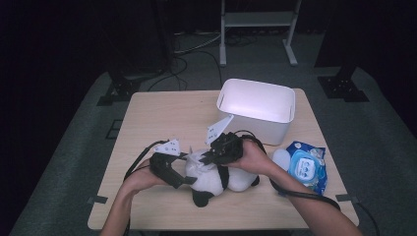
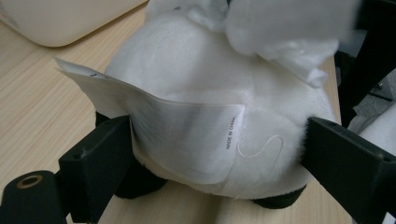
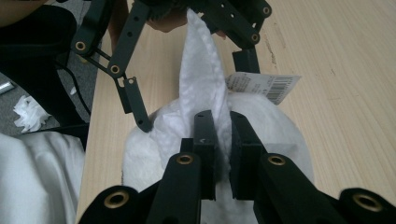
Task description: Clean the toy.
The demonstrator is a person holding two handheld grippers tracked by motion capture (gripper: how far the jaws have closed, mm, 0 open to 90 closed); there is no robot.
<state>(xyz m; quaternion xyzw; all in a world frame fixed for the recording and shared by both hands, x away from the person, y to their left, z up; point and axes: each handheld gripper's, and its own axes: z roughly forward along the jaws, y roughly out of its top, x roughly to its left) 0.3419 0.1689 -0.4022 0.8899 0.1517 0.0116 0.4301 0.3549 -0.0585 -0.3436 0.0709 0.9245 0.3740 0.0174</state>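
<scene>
A black-and-white plush panda (image 1: 231,179) lies on the wooden table (image 1: 157,118) near its front edge. My left gripper (image 1: 188,178) clamps the toy's white body (image 2: 187,65) from both sides, its jaws pressing into the fur next to a sewn-in label (image 2: 187,135). My right gripper (image 1: 209,158) comes in from above and is shut on a white wipe (image 3: 203,79), which stands up from the plush (image 3: 280,126) between the closed jaws (image 3: 223,121). The left gripper (image 3: 191,91) shows behind the wipe. A barcode tag (image 3: 266,84) sticks out of the toy.
A white plastic bin (image 1: 290,105) stands at the back right of the table. A blue pack of wet wipes (image 1: 305,164) lies to the right of the toy. Cables trail from both grippers across the table front.
</scene>
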